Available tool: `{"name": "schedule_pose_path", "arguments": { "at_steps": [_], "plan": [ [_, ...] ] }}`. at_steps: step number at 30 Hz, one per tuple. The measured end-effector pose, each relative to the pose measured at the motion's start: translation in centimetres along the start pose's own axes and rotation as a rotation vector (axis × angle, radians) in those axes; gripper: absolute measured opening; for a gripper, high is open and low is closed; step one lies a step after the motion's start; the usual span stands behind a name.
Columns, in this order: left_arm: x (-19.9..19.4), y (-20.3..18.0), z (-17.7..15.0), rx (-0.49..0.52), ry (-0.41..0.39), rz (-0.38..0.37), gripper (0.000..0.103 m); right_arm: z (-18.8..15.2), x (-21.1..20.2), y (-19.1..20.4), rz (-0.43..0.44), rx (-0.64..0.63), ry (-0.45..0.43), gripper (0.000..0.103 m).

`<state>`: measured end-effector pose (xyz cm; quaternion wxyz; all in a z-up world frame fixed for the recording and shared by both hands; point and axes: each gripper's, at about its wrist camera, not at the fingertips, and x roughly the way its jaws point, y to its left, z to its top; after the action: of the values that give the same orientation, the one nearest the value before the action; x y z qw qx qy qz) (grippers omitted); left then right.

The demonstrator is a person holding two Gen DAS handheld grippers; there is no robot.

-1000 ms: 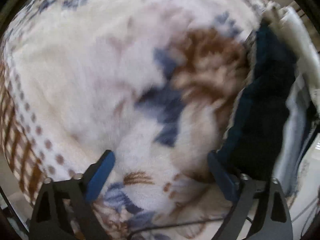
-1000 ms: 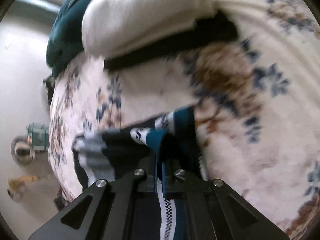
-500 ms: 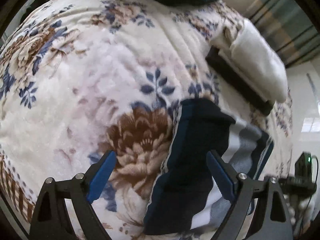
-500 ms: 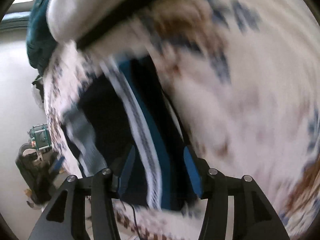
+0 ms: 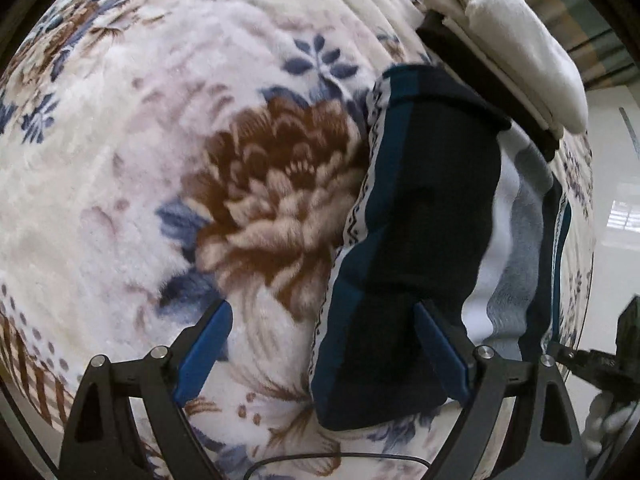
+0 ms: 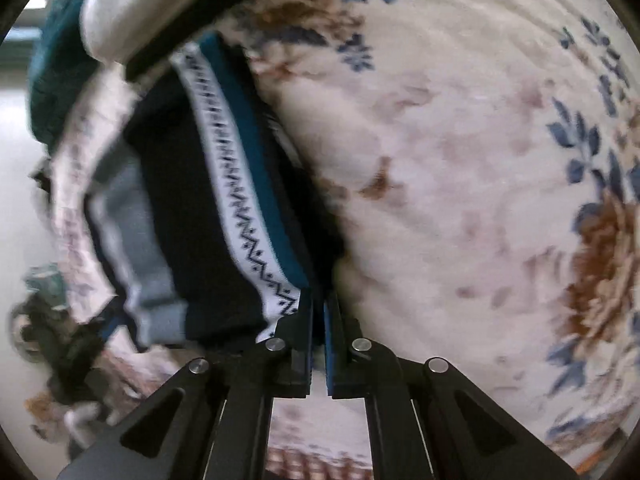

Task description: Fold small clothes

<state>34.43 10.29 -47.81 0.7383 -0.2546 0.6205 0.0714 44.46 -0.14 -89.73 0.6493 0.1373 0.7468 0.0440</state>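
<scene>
A dark navy garment (image 5: pixel 416 240) with teal, white patterned and grey stripes lies folded on the floral blanket (image 5: pixel 160 160). My left gripper (image 5: pixel 320 344) is open, hovering just above the garment's near end, its right finger over the dark cloth. In the right wrist view the same garment (image 6: pixel 208 208) lies left of centre. My right gripper (image 6: pixel 318 312) is shut at the garment's near right edge; whether cloth is pinched between the fingers is not clear.
A stack of folded white and black clothes (image 5: pixel 516 52) lies beyond the garment, also in the right wrist view (image 6: pixel 160 4). A teal cloth (image 6: pixel 52 64) lies behind it. The bed edge and pale floor (image 5: pixel 616 200) are at the right.
My right gripper opened and let the garment down half a second ago, and has now closed at its edge. My left gripper swung over the blanket and moved closer to the garment.
</scene>
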Motion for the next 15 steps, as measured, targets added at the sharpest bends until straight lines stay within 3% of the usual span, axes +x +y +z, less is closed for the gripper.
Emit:
{"name": "schedule_pose_path", "arguments": {
  "at_steps": [3,4,6,7,8,11,15],
  "plan": [
    [0.3,0.0,-0.2,0.006,0.005,0.001,0.091,1.2,2.4,0.7,-0.057,-0.037,0.124,0.006],
    [0.2,0.0,-0.2,0.007,0.002,0.000,0.091,1.6,1.9,1.6,-0.072,-0.059,0.106,0.010],
    [0.1,0.0,-0.4,0.015,-0.007,-0.008,0.091,2.6,-0.2,4.3,-0.093,-0.148,0.034,0.026],
    [0.2,0.0,-0.5,0.018,-0.007,-0.014,0.091,3.2,-1.2,6.0,-0.089,-0.189,-0.006,0.046],
    [0.3,0.1,-0.6,0.021,-0.010,-0.018,0.091,4.0,-2.7,8.9,-0.054,-0.255,-0.064,0.052],
    [0.7,0.2,-1.1,0.030,-0.009,-0.047,0.091,5.4,-3.5,16.8,0.007,-0.465,-0.092,0.054],
    [0.9,0.1,-1.9,0.053,-0.020,-0.058,0.091,6.5,0.0,28.4,0.028,-0.758,-0.054,0.054]
  ]
}}
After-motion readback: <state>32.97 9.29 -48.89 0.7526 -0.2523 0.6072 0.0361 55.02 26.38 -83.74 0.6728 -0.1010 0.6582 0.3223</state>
